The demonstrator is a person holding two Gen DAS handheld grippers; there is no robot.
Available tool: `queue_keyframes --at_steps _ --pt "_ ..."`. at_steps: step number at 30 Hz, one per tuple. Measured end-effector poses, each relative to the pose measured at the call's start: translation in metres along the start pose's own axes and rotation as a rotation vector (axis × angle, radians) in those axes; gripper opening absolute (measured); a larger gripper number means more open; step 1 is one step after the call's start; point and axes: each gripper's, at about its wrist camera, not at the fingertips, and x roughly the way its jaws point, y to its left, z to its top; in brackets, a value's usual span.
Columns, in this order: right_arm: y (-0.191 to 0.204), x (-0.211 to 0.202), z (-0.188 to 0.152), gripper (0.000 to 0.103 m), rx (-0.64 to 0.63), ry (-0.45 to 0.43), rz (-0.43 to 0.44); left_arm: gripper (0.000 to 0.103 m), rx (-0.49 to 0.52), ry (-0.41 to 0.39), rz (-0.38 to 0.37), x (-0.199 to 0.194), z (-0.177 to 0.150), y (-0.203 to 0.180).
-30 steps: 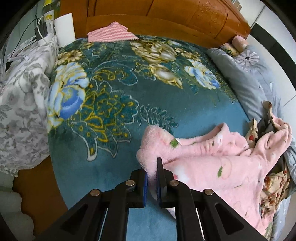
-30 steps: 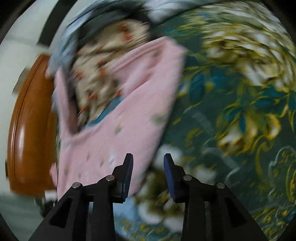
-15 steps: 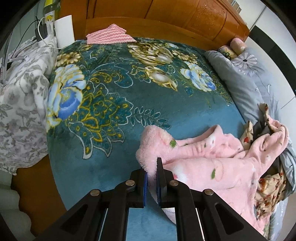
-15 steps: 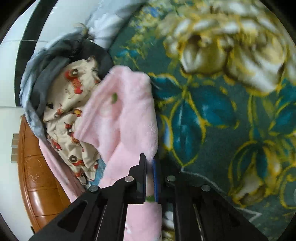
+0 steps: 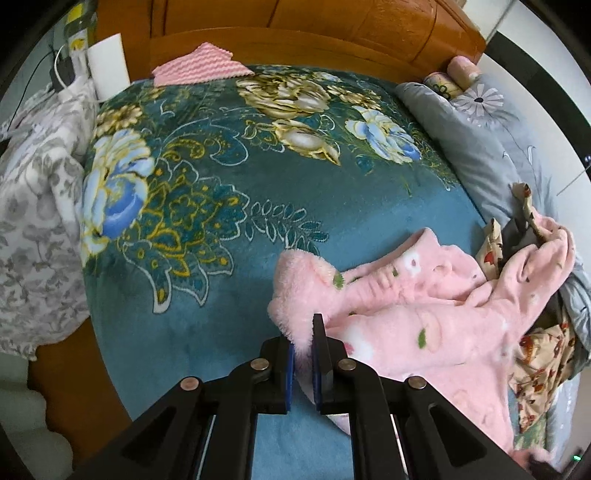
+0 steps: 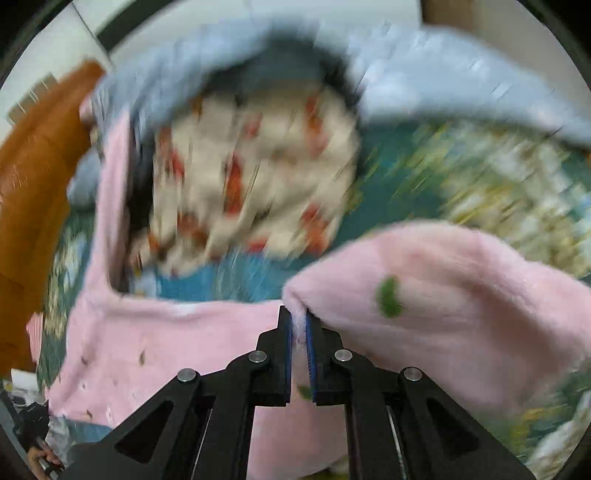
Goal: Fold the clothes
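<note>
- Pinching a fluffy edge of the pink fleece garment (image 5: 402, 332), the left gripper (image 5: 303, 358) has its blue-padded jaws nearly together with the pile squeezed between them.
- From the left wrist view, the garment lies rumpled on the right side of the teal floral blanket (image 5: 221, 206), trailing toward a cream patterned cloth (image 5: 539, 354) at the bed's right margin.
- A folded pink knit cloth (image 5: 201, 66) sits at the far end by the wooden headboard (image 5: 332, 26) (a grey floral quilt (image 5: 33, 206) hangs off the left side).
- From the right wrist view (heavily blurred), the right gripper (image 6: 299, 350) is closed on another fold of the garment (image 6: 443, 306), pink pile visible between its jaws.
- Beyond it lie the cream patterned cloth (image 6: 251, 173) and the blanket (image 6: 498, 184).
</note>
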Motion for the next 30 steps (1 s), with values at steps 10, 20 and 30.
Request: queue_keyframes --at_steps 10,20,30 --pt "0.040 0.031 -0.021 0.035 -0.171 0.107 0.159 0.008 -0.008 0.039 0.005 0.014 -0.006 0.000" --pt "-0.134 -0.051 -0.043 0.058 0.046 0.052 0.164 0.010 -0.066 0.060 0.009 0.027 -0.009 0.011" --pt "-0.121 -0.003 -0.050 0.014 0.230 0.114 0.249 0.011 -0.087 0.059 -0.008 0.018 -0.018 0.007"
